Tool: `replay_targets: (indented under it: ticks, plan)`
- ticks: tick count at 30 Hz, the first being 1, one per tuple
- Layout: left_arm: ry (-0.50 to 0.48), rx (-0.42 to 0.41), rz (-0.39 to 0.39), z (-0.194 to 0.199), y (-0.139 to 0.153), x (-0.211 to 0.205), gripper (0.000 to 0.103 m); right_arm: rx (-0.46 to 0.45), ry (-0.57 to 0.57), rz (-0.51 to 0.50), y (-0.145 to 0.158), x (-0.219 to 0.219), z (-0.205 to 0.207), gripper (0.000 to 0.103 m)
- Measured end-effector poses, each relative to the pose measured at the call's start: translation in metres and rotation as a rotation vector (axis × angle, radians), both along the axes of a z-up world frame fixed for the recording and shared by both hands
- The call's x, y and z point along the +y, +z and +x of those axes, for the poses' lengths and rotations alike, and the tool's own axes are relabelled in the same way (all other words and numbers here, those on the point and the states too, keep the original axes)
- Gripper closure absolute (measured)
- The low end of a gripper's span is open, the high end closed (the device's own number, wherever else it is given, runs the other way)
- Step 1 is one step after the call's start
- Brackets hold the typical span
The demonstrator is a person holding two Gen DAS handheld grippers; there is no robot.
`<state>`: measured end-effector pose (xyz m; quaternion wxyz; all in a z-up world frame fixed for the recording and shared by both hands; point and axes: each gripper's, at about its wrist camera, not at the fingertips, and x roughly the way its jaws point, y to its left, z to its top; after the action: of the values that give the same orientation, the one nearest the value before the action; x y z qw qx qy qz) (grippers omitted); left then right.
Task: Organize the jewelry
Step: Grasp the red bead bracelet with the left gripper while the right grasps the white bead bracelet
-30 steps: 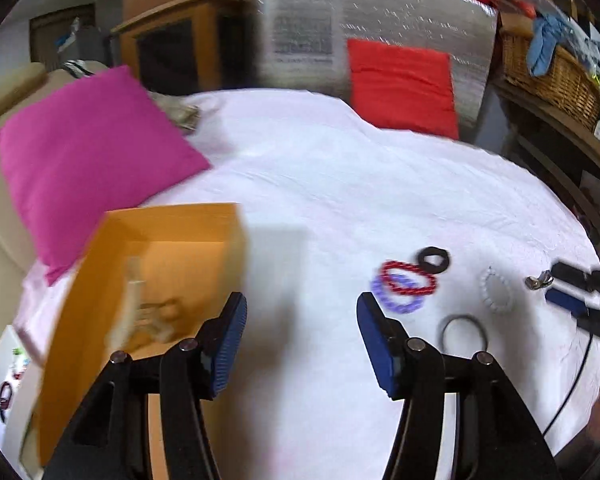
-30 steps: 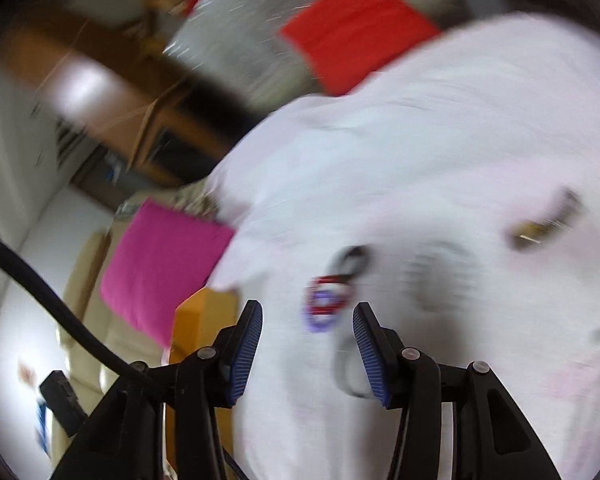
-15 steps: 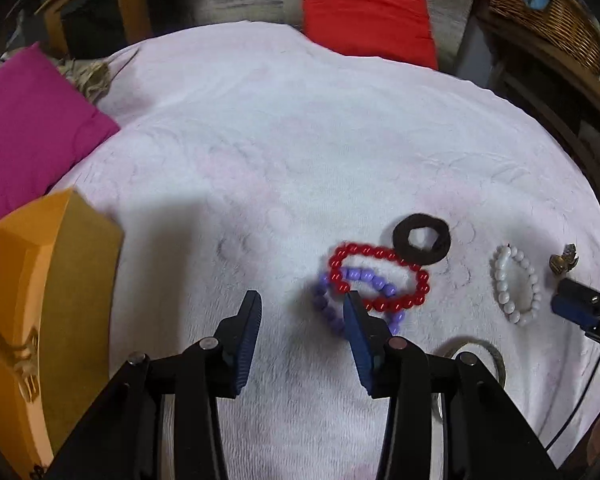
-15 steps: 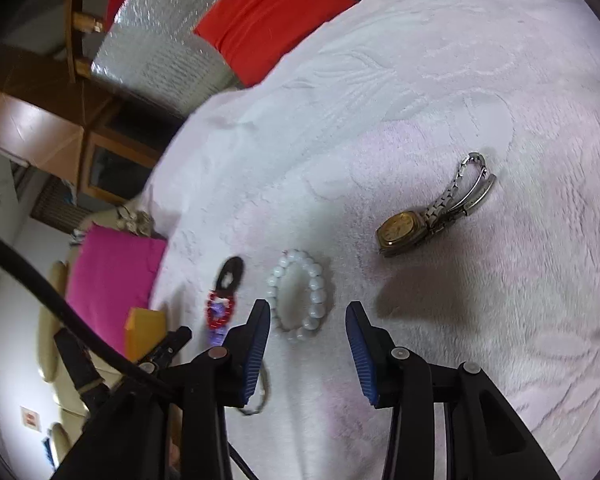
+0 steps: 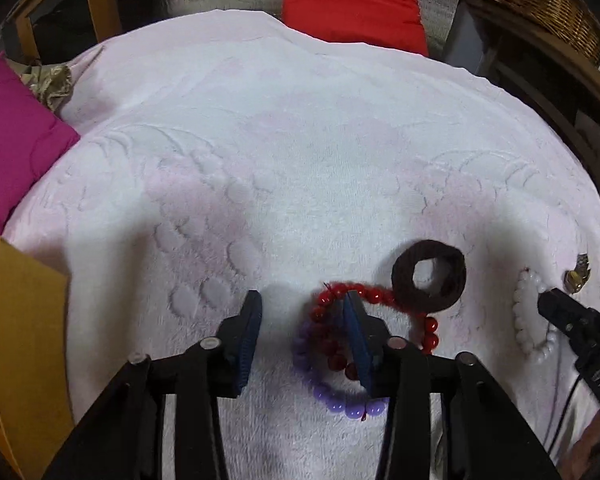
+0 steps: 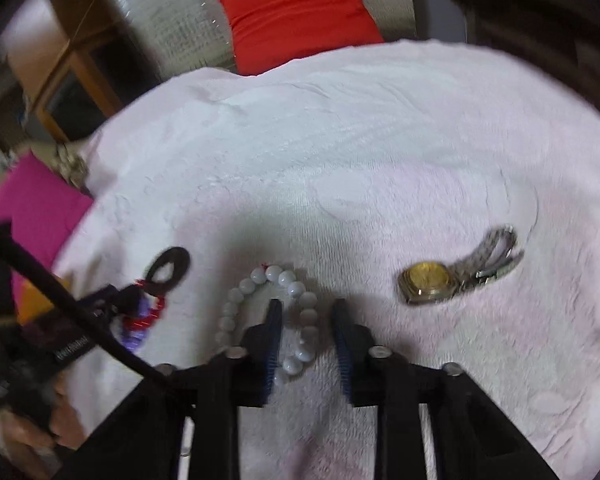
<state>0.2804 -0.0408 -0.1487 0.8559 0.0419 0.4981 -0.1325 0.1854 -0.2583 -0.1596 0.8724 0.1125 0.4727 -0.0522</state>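
We see the left gripper (image 5: 302,330) low over the white towel (image 5: 300,160), its jaws just closing; the left strands of the red bracelet (image 5: 380,295) and purple bracelet (image 5: 332,400) lie in the gap, unpinched. The right gripper (image 6: 306,334) has also been closing, astride the right strand of the white bead bracelet (image 6: 288,280), pads not yet pressing. A gold watch (image 6: 430,280) lies at two o'clock.
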Motion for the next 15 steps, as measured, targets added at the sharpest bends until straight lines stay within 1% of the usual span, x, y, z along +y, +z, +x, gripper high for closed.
replay_targets:
  ticks: [1,2,3,5,9,11,15]
  plan:
    - [-0.009,0.013,-0.017,0.001,-0.001,-0.001,0.080,-0.003,0.010,-0.040,0.000,0.004,0.001,0.091]
    - [-0.017,0.021,-0.022,0.000,-0.002,-0.002,0.089,-0.007,0.016,-0.062,0.000,0.006,0.001,0.092]
    - [-0.026,0.018,-0.014,0.001,-0.002,-0.007,0.091,-0.012,0.017,-0.067,0.001,0.007,0.000,0.092]
    - [-0.060,0.000,0.009,-0.006,0.000,-0.015,0.094,-0.019,0.011,-0.046,0.003,0.002,0.000,0.092]
    - [-0.094,-0.023,-0.010,-0.017,0.011,-0.019,0.094,-0.029,-0.005,0.030,0.008,-0.011,-0.005,0.092]
    - [-0.100,-0.041,-0.013,-0.023,0.018,-0.016,0.094,-0.049,-0.004,0.083,0.013,-0.018,-0.009,0.092]
    - [-0.101,-0.091,-0.045,-0.039,0.040,-0.007,0.094,-0.099,-0.002,0.145,0.025,-0.026,-0.016,0.092]
